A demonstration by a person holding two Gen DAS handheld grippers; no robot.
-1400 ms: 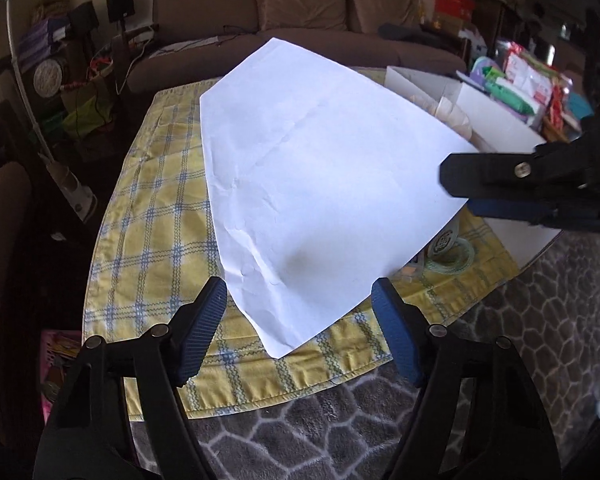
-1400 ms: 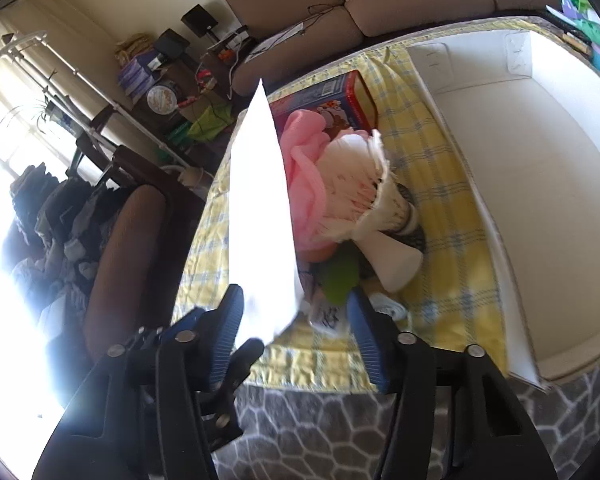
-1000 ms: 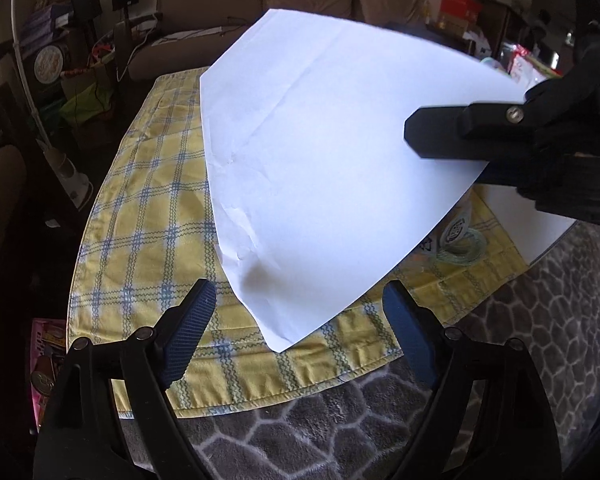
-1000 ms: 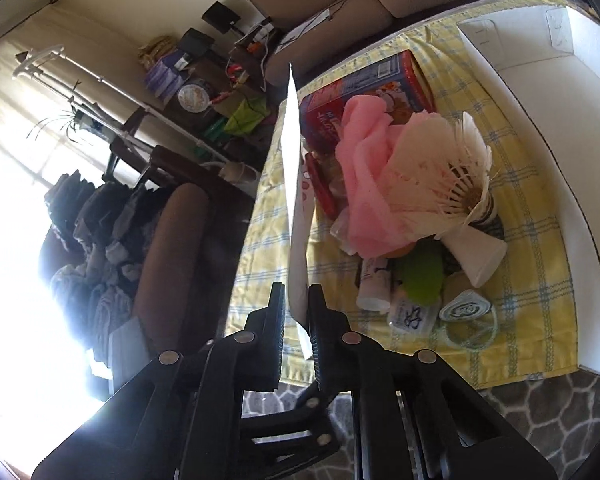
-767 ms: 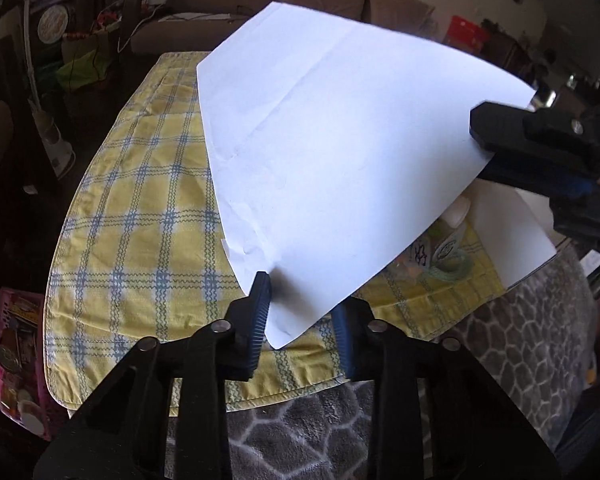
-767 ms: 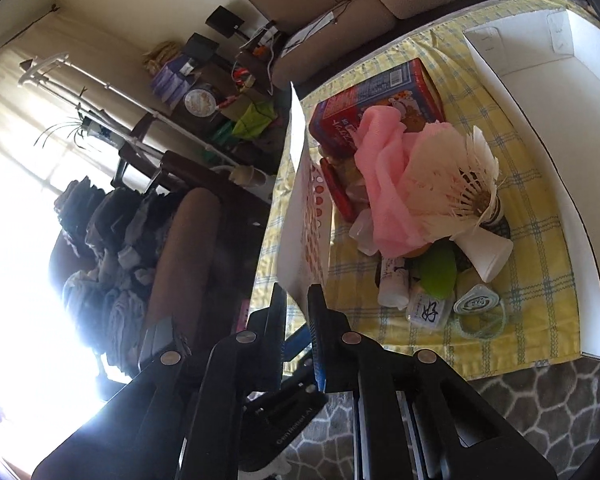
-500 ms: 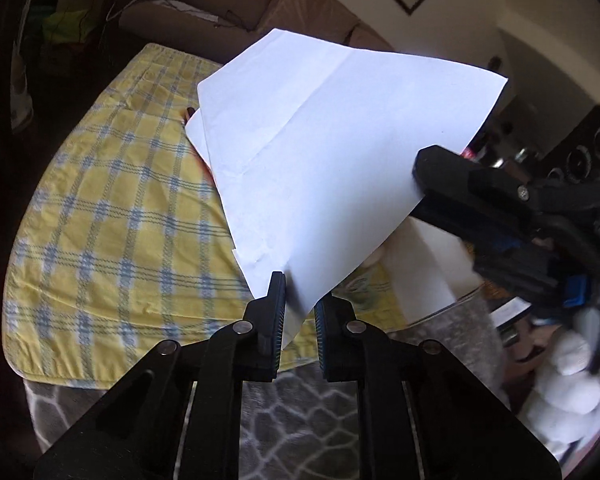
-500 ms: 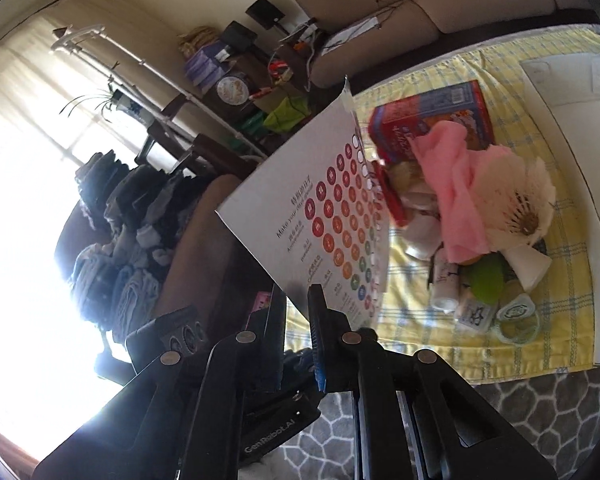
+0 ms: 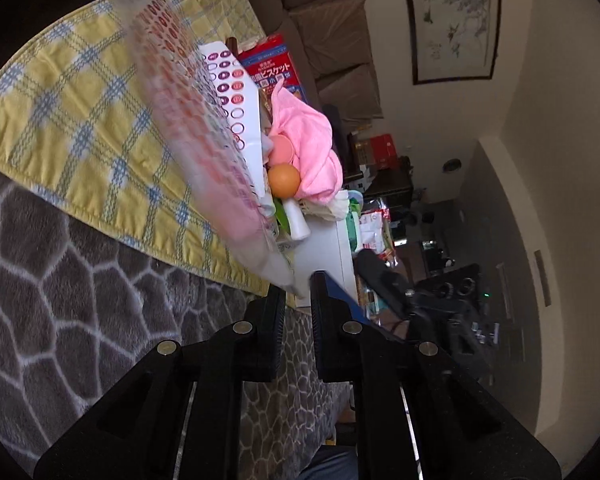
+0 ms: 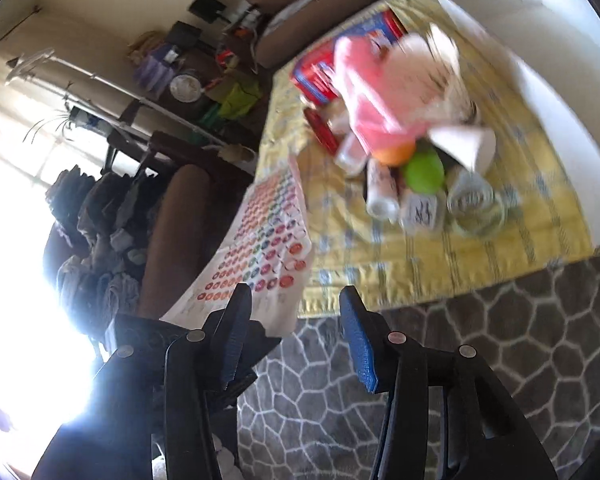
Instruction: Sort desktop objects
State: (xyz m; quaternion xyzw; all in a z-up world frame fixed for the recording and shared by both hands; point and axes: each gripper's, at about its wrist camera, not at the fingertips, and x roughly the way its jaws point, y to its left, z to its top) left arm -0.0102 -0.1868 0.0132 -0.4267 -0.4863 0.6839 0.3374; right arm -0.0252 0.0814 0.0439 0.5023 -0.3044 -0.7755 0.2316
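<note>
Now left gripper [image 9: 298,294] pinches sticker sheet [image 9: 204,148]; right gripper [image 10: 296,332] spread.

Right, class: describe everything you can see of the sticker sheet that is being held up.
The sticker sheet is thin white paper printed with rows of round stickers in red, orange, pink and purple; some spots are empty outlines. It is lifted off the yellow checked cloth, tilted and motion-blurred. The left gripper pinches one corner between its fingers. The right gripper is open, beside the sheet's edge, not gripping it.
</note>
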